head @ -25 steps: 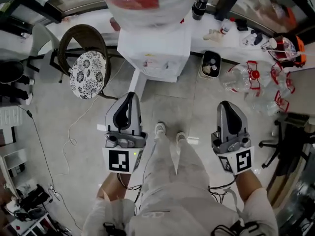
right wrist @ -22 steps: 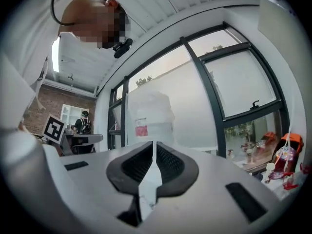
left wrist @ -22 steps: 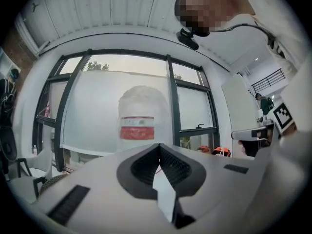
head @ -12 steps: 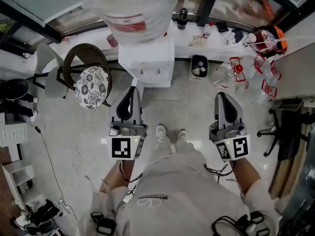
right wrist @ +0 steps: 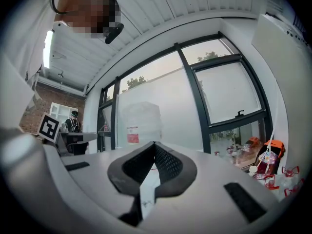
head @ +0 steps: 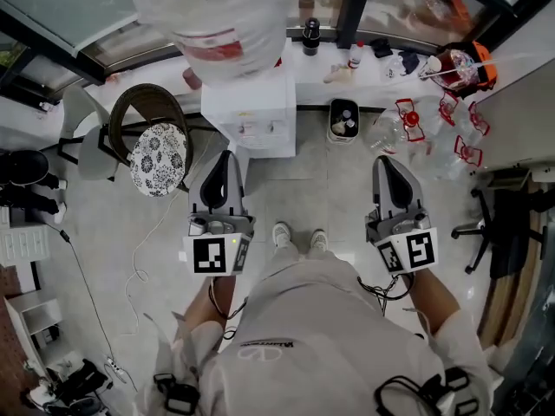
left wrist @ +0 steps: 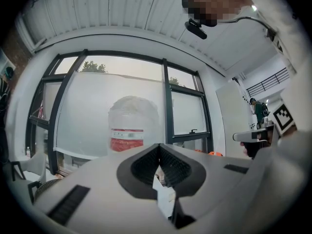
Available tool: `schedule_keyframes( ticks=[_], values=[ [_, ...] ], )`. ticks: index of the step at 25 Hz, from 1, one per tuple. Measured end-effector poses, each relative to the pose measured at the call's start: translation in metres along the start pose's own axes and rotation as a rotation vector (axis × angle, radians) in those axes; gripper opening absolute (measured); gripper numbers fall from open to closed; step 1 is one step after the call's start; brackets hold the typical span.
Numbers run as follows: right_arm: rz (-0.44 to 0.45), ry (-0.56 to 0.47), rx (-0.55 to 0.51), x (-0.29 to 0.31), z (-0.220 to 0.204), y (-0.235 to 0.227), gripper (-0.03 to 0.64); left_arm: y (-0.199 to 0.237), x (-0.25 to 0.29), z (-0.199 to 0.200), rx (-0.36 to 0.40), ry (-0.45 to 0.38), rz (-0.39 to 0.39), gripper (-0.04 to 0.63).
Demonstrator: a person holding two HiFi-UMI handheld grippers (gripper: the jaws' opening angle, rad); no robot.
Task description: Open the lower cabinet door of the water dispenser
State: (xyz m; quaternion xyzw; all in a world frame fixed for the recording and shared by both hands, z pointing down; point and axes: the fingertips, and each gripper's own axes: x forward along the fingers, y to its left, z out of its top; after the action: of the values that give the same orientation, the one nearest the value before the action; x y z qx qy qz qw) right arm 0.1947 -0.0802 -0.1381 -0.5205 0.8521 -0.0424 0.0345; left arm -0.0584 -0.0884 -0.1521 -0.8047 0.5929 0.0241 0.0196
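Observation:
The white water dispenser stands against the window ledge with a big clear bottle on top. I see it from above, so its lower cabinet door is hidden. My left gripper and right gripper are held level over the floor, short of the dispenser and apart from it. The left points at its left side, the right is off to its right. Both are shut with nothing between the jaws. The bottle shows beyond the left gripper, and the bottle also stands beyond the right gripper.
A wicker chair with a patterned cushion stands left of the dispenser. A small bin and empty bottles with red handles lie to its right. An office chair is at the far right. A cable runs over the floor.
Both grippers have risen side by side, and the head camera with them, so the dispenser and floor look smaller and lower. Nothing has been touched.

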Motion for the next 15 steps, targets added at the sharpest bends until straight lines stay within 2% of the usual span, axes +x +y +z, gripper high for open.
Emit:
schedule_keyframes(
  ticks=[15],
  values=[
    [-0.001, -0.011, 0.009, -0.021, 0.005, 0.001, 0.014, -0.018, -0.009, 0.010, 0.011, -0.017, -0.013, 0.002]
  ],
)
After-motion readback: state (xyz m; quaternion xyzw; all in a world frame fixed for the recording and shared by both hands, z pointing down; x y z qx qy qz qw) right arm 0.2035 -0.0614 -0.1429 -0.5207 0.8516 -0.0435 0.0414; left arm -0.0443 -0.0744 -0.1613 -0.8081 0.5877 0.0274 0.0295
